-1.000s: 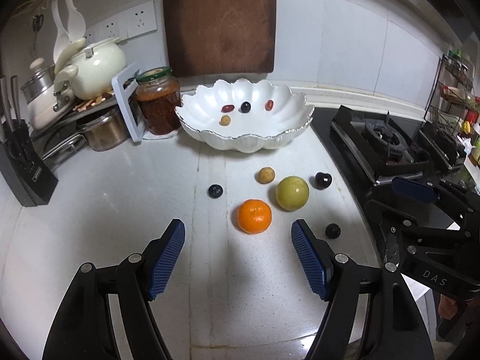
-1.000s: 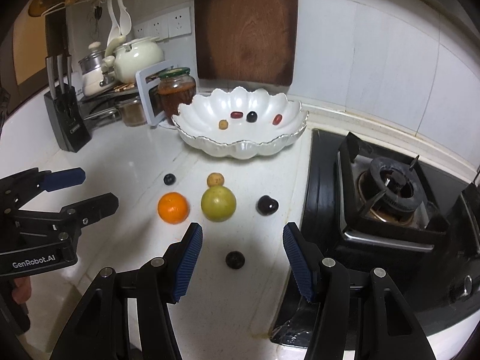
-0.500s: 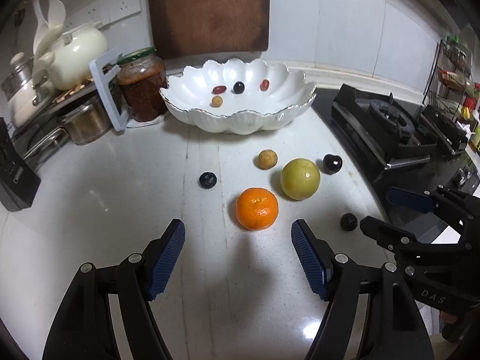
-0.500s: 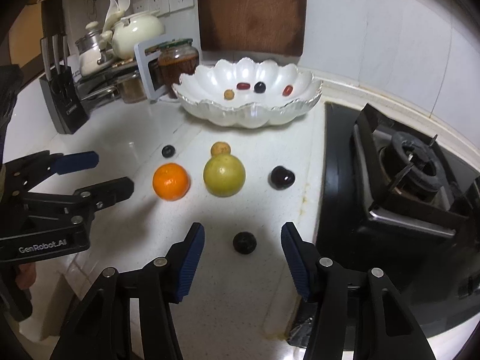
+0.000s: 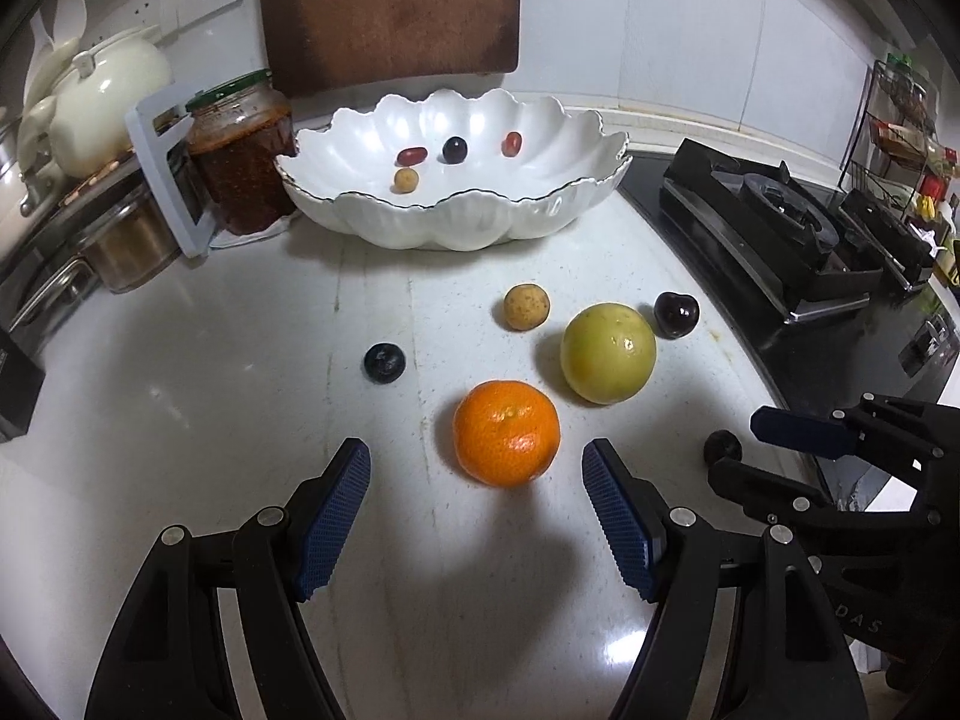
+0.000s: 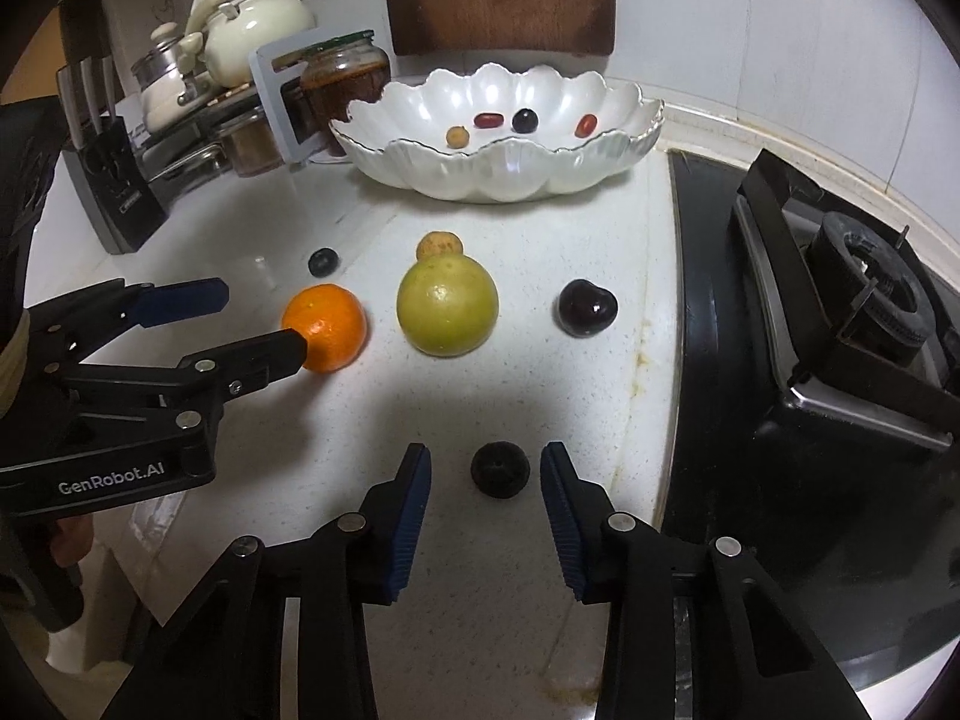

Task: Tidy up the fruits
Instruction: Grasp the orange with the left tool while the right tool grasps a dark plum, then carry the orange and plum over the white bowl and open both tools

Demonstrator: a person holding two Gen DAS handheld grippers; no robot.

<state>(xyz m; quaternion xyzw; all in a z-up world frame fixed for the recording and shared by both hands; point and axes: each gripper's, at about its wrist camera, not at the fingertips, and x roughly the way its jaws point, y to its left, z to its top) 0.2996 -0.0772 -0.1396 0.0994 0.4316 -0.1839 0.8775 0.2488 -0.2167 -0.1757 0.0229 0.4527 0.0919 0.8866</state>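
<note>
An orange [image 5: 506,441] lies on the white counter just ahead of my open left gripper [image 5: 475,447], level with its blue fingertips and not touched by them. My right gripper [image 6: 486,455] has a small dark round fruit [image 6: 500,469] between its closing jaws, with a gap still on each side. Further back lie a yellow-green fruit [image 6: 447,306], a tan fruit [image 5: 526,306], a dark cherry [image 6: 588,307] and a blueberry [image 5: 384,362]. The scalloped white bowl [image 5: 456,222] at the back holds several small fruits.
A gas stove [image 6: 840,312] fills the right side, close to my right gripper. A jar of red paste [image 5: 240,150], pots and a white kettle [image 5: 102,96] stand at the back left, with a knife block [image 6: 114,192]. A wooden board [image 5: 390,6] leans on the wall.
Both grippers have sunk toward the counter and come nearer the fruit. The right jaws have narrowed around the small dark fruit. The left jaws kept their width.
</note>
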